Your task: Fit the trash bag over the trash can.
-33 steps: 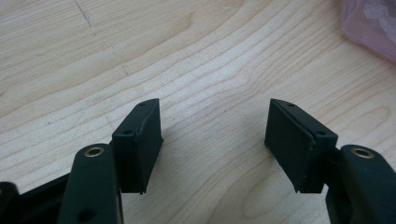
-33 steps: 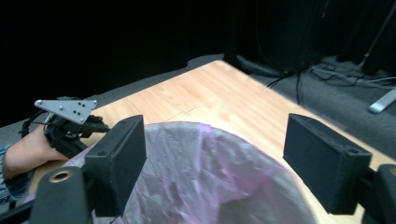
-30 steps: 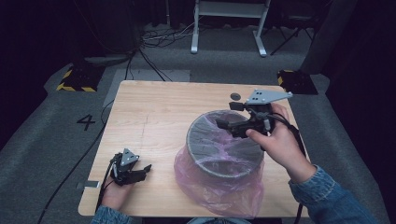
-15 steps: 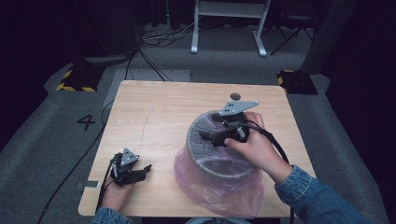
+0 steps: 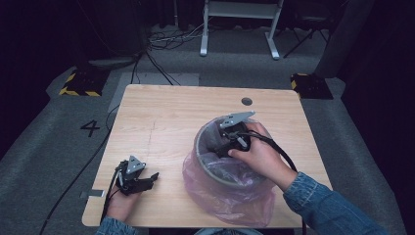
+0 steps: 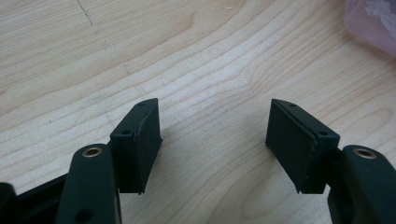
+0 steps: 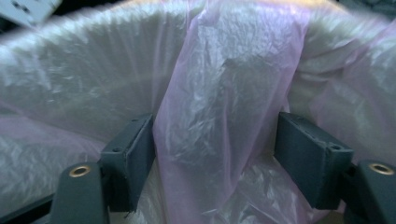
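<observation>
A: How is the bin (image 5: 230,169) placed?

B: Stood upright near the table's (image 5: 161,122) front right, mouth upward, its pink bag (image 7: 210,116) draped over the rim.

A: Jaws?

B: Right gripper (image 7: 215,154) is lowered inside, jaws just narrowing around a vertical bag fold, not yet pinched. Left gripper (image 6: 215,140) is spread, nothing held.

**Three cameras: one fixed overhead, two riding on the claws**

The high view sits above the person's edge of the surface (image 5: 161,117), facing forward and down, far enough to take in the whole top and the floor beyond. The left claw (image 5: 147,180) lies at 7 o'clock there; its own camera looks along the jaws, very near the wood, with a corner of the pink bag (image 6: 373,21) at 1 o'clock. The right claw (image 5: 215,146) sits just right of centre in the bin (image 5: 230,178); its camera faces the bag's folds at close range. All three views share that bag.
</observation>
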A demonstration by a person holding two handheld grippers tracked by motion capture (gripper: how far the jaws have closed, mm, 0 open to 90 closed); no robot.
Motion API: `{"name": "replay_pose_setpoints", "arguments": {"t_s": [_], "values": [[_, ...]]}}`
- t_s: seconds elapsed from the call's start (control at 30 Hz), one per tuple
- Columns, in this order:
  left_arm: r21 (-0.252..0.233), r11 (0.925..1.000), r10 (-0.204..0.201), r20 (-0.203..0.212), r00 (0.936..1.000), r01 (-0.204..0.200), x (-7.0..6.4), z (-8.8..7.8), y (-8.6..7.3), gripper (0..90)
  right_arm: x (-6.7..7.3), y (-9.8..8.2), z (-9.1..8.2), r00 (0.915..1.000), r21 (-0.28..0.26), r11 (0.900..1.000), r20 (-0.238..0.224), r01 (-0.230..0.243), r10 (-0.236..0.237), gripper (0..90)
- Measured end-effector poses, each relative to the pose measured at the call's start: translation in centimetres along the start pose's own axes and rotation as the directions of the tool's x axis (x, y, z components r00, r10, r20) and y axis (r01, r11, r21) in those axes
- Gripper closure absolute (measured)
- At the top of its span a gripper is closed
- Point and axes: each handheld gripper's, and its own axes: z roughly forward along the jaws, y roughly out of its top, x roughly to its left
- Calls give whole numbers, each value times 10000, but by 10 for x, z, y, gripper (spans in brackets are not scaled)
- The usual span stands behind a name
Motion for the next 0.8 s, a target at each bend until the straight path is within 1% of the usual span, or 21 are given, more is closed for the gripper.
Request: {"name": "replay_pose_setpoints", "arguments": {"t_s": [0.1,0.17,0.2,0.3,0.37,0.43,0.6,0.67,0.73,0.8], "values": [[2,10000,-8,5,10000,8,0,0,0,352,-1,-2,7,10000,470,9989,5,-96,96,263],[-13,10000,-1,14,10000,1,0,0,0,351,-2,-3,11,10000,675,9977,41,-36,34,242],[-12,10000,-3,17,10000,3,0,0,0,350,-2,-4,14,9999,859,9962,74,-125,119,234],[-14,10000,-5,18,10000,5,0,0,0,350,-4,-5,20,9998,1051,9943,82,-183,175,216],[-12,10000,-4,17,10000,4,0,0,0,350,-5,-7,24,9994,1337,9904,71,-357,351,214],[-10,10000,-2,21,10000,2,0,0,0,350,-5,-9,28,9990,1514,9875,73,-436,430,208],[-14,10000,-8,18,10000,8,0,0,0,351,-3,-13,37,9996,1845,9824,71,-282,273,186],[-15,10000,-13,24,10000,13,0,0,0,350,-3,-14,40,9996,1976,9798,88,-293,281,181],[-9,10000,-34,40,10000,34,0,1,0,348,-2,-16,42,9997,2154,9763,104,-222,204,173],[1,10000,-30,33,10000,30,0,1,1,347,-2,-17,45,9996,2375,9710,73,-287,277,167]]}}
